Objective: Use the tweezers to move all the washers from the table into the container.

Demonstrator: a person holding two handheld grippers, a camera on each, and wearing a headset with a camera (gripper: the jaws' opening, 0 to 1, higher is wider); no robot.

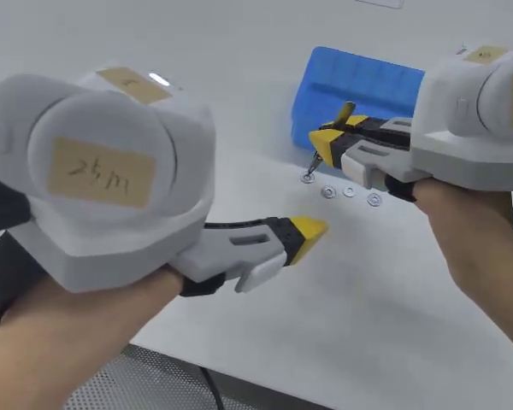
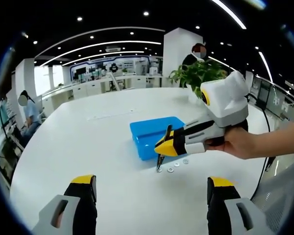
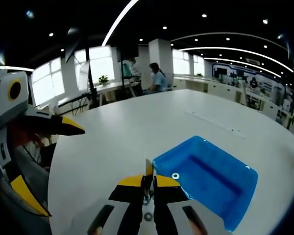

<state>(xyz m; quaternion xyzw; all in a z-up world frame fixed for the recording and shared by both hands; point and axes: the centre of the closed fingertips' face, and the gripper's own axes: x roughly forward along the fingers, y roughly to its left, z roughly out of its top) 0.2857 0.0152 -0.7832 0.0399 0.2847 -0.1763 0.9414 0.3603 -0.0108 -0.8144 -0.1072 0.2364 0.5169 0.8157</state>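
Pickup step, I reckon: right gripper (image 1: 327, 143), jaws clamping the tweezers (image 1: 315, 164), is poking the leftmost washer (image 1: 309, 178) on the surface at 6 o'clock of the blue container (image 1: 359, 85). Left gripper (image 2: 152, 181) is hanging back, jaws wide apart. Next it's probably needing a squeeze, then a lift toward 12.

Head view: stationed above and behind the left gripper (image 1: 301, 243) and right gripper (image 1: 332, 154), facing forward and down onto the table (image 1: 239, 128), close in. Left gripper view: low over the table, facing the blue container (image 2: 154, 134) at middle distance. Right gripper view: hard against the container's near corner, sighting along the tweezers (image 3: 149, 169) (clamped between its jaws). All three cover the container; head and left gripper views both cover the washers (image 1: 349, 191).
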